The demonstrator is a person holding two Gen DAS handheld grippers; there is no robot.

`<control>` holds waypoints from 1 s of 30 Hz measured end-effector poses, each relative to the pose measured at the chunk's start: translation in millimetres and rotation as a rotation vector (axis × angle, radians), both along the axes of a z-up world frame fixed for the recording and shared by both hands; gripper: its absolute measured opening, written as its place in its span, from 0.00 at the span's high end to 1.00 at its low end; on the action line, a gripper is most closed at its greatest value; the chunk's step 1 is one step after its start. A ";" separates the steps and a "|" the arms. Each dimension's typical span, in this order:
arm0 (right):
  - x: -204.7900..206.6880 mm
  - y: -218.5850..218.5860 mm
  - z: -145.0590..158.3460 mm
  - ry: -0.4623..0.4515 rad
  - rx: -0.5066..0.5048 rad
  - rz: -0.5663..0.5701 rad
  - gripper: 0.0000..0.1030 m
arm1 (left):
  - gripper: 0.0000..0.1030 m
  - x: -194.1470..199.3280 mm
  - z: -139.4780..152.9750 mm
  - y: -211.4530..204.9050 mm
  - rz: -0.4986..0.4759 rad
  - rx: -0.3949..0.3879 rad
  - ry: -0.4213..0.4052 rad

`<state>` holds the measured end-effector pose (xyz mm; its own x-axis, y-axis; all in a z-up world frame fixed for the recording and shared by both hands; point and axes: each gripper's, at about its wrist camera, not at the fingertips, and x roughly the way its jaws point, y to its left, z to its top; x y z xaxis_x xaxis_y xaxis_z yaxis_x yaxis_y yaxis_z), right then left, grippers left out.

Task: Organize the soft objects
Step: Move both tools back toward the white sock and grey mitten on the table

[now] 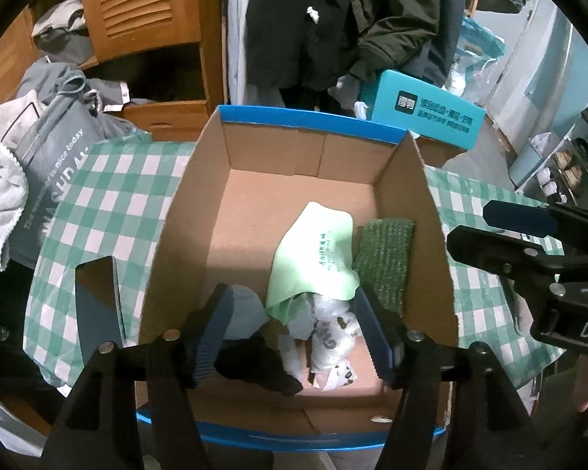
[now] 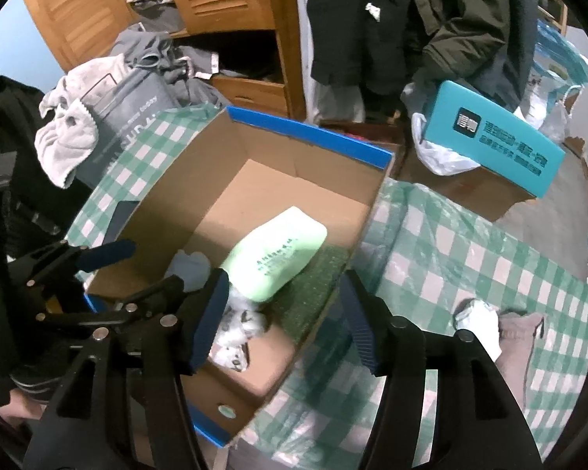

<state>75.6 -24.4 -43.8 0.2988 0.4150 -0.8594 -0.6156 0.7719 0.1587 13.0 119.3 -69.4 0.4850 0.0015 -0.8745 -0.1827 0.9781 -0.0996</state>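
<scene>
My left gripper (image 1: 294,333) hangs over the near end of the cardboard box (image 1: 200,203), jaws apart and gripping nothing. Between its fingers, down on the box floor, I see a black cloth (image 1: 258,364), a pale blue cloth (image 1: 247,307) and a crumpled white plastic bag with dark print (image 1: 333,340); none of them is pressed by the pads. My right gripper (image 2: 282,321) is released too. Its left finger sits inside the box and its right finger outside, so the box's right wall (image 2: 325,301) runs up between them, and I see no pad touching it.

The soft things lie together at the near right of the box. A light green pouch with green lettering (image 1: 317,250) leans over the white bag, and a dark green knitted cloth (image 1: 384,258) lies beside it against the right wall. The far half of the box floor is bare cardboard.

The box stands on a green and white checked cloth (image 1: 109,196). On that cloth, to the right of the box in my right view, lie a white sock (image 2: 478,321) and a brownish cloth (image 2: 521,337), touching each other and well apart from the box. Behind the table are a grey bag with a grey towel (image 1: 0,180) draped on it, a teal box (image 1: 423,113) and hanging dark coats (image 1: 333,19)
</scene>
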 end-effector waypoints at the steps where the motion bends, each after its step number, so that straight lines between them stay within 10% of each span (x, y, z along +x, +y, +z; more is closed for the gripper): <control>1: -0.1 -2.1 0.2 -0.004 -0.002 -0.003 0.42 | 0.36 0.3 0.7 -1.5 -0.004 -0.004 -0.001; 30: 5.1 -98.3 -20.9 0.023 -0.013 -0.122 0.40 | 0.25 12.9 2.7 -83.7 -0.162 0.035 0.034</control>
<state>80.7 -122.6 -64.7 0.3267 0.3655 -0.8716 -0.5133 0.8430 0.1611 25.9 35.6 -66.7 0.4516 -0.0438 -0.8912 -0.0246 0.9978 -0.0615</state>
